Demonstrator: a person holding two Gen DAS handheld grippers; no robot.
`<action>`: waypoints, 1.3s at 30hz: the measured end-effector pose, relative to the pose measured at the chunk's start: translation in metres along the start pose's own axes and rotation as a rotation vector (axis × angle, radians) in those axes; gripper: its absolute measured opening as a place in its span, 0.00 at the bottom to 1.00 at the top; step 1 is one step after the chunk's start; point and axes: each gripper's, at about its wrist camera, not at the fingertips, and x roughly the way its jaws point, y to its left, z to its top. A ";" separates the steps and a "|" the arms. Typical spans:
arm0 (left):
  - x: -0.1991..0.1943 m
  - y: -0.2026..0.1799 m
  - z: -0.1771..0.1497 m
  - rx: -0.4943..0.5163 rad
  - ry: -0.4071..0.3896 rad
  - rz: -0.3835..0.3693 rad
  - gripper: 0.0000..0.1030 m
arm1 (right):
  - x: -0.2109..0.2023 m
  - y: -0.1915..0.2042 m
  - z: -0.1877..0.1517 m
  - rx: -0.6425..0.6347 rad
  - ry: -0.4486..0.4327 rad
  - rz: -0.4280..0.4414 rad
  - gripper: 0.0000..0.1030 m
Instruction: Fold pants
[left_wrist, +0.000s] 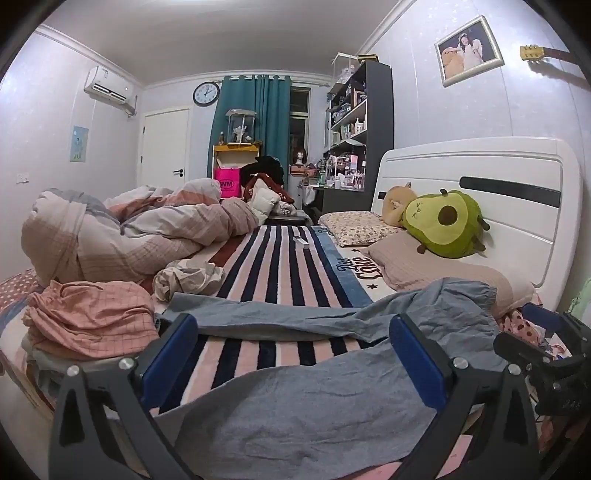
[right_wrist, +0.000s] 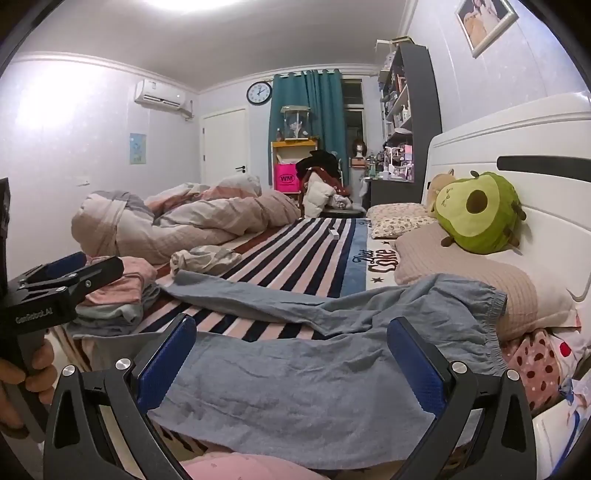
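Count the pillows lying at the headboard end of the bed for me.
2: a floral pillow farther back beside the plush toys, and a beige pillow nearer, its near end under the pants' waistband. The avocado plush may hide others.

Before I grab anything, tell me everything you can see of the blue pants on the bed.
The pants are light blue-grey, thin woven cloth by the look, softly wrinkled. They lie unfolded, spread flat on the striped blanket, legs splayed in a V: one leg runs toward the pile of folded clothes, the other lies nearest the cameras. The gathered elastic waistband rests against the beige pillow. Both the left gripper and right gripper are open above the near leg, gripping nothing.
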 end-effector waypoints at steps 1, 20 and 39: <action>0.000 0.001 0.000 -0.001 -0.001 0.000 0.99 | 0.000 0.000 0.000 0.002 -0.001 0.000 0.99; -0.002 0.006 -0.004 -0.010 -0.003 -0.008 0.99 | -0.006 -0.004 0.003 0.032 -0.011 -0.020 0.99; -0.003 0.007 -0.006 -0.008 -0.002 -0.008 0.99 | -0.012 -0.004 0.001 0.056 -0.018 -0.067 0.99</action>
